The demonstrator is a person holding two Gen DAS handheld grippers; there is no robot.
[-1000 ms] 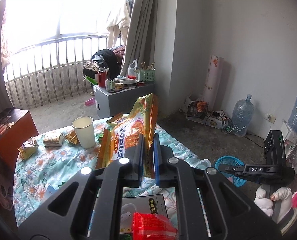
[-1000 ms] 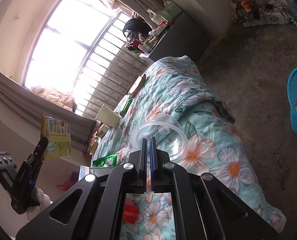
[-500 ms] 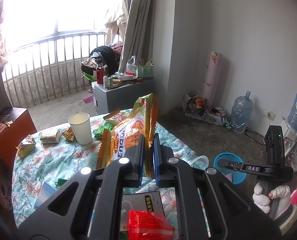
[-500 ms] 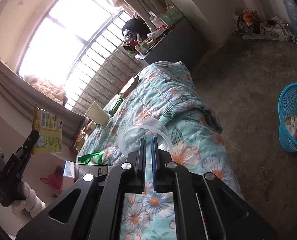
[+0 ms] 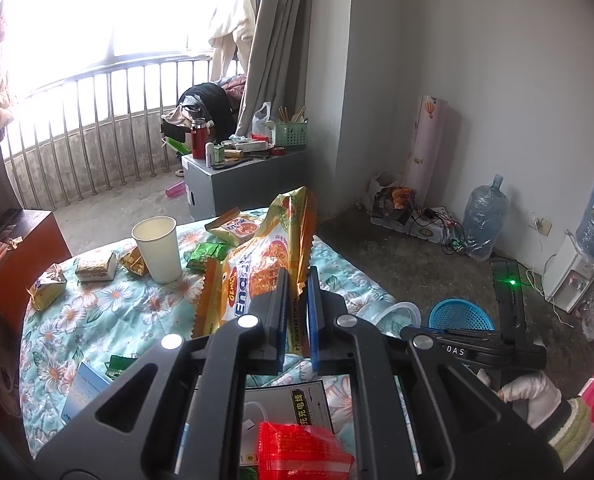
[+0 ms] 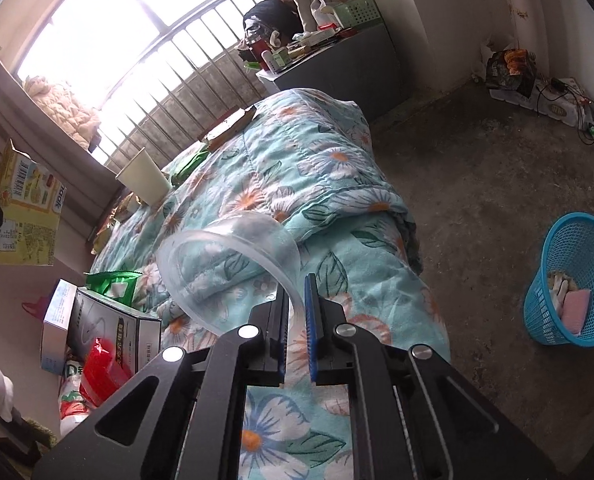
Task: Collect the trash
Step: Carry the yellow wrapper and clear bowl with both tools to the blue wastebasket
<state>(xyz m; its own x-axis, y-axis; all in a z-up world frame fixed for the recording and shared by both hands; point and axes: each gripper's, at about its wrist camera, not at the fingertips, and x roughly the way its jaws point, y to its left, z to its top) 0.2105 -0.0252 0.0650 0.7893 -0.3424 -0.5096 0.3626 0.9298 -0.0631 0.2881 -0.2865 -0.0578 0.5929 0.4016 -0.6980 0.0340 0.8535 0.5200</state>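
My left gripper (image 5: 297, 280) is shut on a yellow-orange noodle wrapper (image 5: 265, 264) and holds it upright above the floral table (image 5: 97, 312). My right gripper (image 6: 296, 292) is shut on the rim of a clear plastic cup (image 6: 233, 256), lifted and tilted over the table's edge (image 6: 377, 216). The cup also shows in the left wrist view (image 5: 389, 314). The wrapper shows at far left in the right wrist view (image 6: 25, 208). A blue trash basket (image 6: 569, 284) stands on the floor to the right, with some trash inside.
On the table are a paper cup (image 5: 157, 248), several snack packets (image 5: 93, 266), green sachets (image 5: 207, 254), a red packet (image 5: 297, 448) and small boxes (image 6: 113, 328). A grey cabinet (image 5: 249, 180), water jugs (image 5: 483, 220) and cables line the walls.
My right gripper has lifted the clear cup off the table and tilted it, swinging toward the basket side. My left gripper keeps the wrapper and has risen slightly.
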